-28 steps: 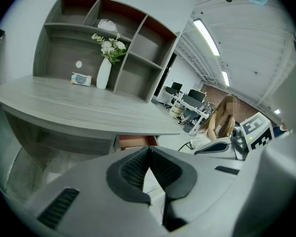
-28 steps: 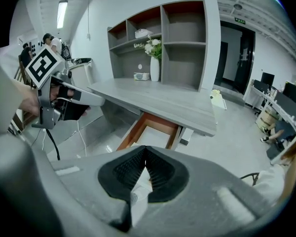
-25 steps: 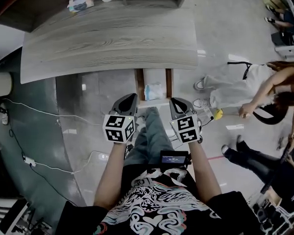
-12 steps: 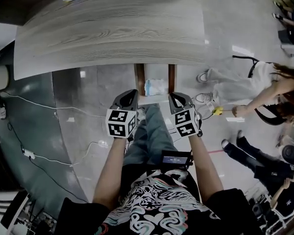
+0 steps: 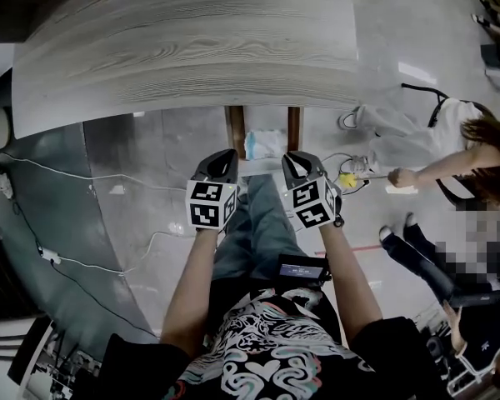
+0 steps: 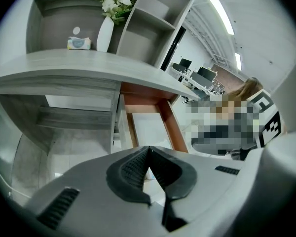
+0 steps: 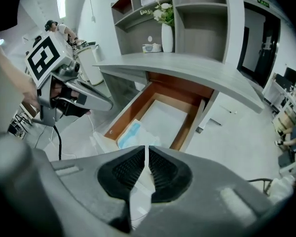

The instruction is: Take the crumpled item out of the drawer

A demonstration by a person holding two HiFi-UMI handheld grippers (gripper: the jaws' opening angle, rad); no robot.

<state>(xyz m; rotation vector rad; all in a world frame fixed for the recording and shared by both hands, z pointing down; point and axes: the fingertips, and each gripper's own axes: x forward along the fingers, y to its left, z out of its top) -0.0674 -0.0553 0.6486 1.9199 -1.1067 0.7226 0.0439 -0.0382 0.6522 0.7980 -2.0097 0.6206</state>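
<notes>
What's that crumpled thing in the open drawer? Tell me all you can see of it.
The crumpled item is pale blue and white, soft and creased, like thin plastic or tissue. It lies loose on the pale floor of the open drawer, at the pulled-out front end, nearer one brown side wall. Only the drawer touches it.

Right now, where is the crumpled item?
In the right gripper view the crumpled item lies inside the open drawer under the desk, at the drawer's front end by the wall on the view's left.

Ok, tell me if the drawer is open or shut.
Open: the drawer sticks out from under the desk, crumpled item visible inside.
</notes>
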